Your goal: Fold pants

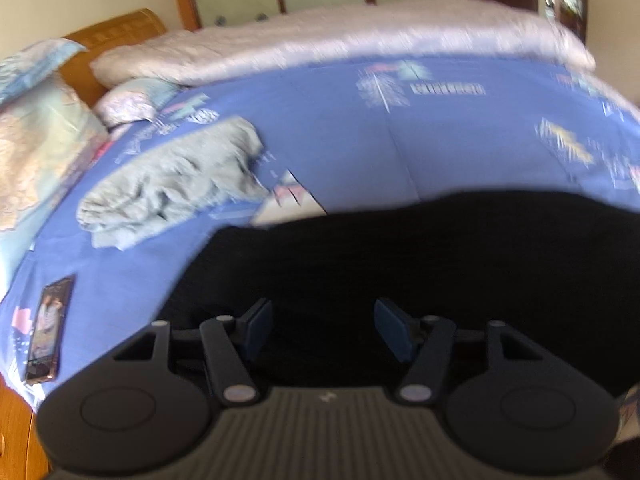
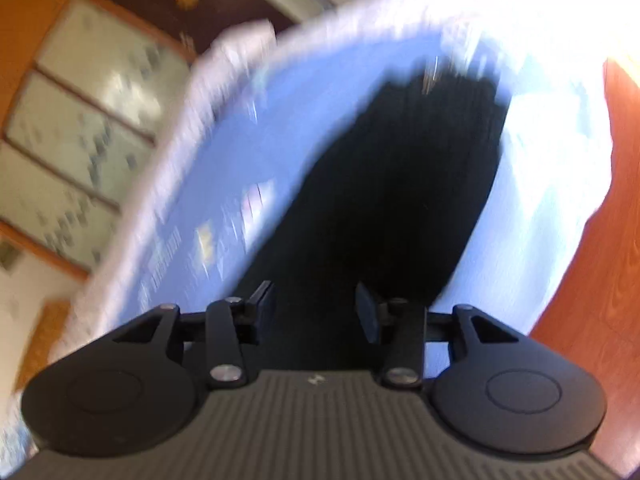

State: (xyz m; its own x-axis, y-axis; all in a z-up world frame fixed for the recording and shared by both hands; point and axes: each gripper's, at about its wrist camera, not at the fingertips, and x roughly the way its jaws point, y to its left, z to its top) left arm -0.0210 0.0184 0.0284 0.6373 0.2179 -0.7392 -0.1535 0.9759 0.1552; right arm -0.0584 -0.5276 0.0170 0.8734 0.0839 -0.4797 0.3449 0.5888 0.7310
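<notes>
**Pants run lengthwise away from the right gripper, crosswise under the left**

Black pants [image 2: 392, 184] lie flat on the blue bedsheet [image 1: 360, 140]. They're dark and featureless in both views, so I can't tell waistband from hem.

Right gripper [image 2: 316, 312]: fingers spread wide, nothing between them. From here the pants' long axis runs from 6 o'clock, right under the fingers, up to about 1 o'clock, where the far end stops short of the bed edge. So this gripper sits at one end of the garment, looking down its length. The view is heavily motion-blurred, so whether the fingertips touch the cloth is not readable.

Left gripper [image 1: 324, 330]: also wide, empty. Pants [image 1: 420, 272] fill the lower frame from 8 o'clock across to 3 o'clock, with the edge line just above the fingers at 12. Here the long axis reads crosswise, so this gripper faces a long side of the garment, not an end.

Judgement: both grippers are over or just beside the cloth, neither clearly nearer. The fold probably needs a grab of the near edge or end, carried along the long axis toward 1 o'clock in the right view.

Clutter to keep clear of, left view: crumpled grey garment [image 1: 168, 180] at 10 o'clock, phone [image 1: 48, 328] at 8 o'clock by the bed edge. Both are well apart from the pants.
</notes>
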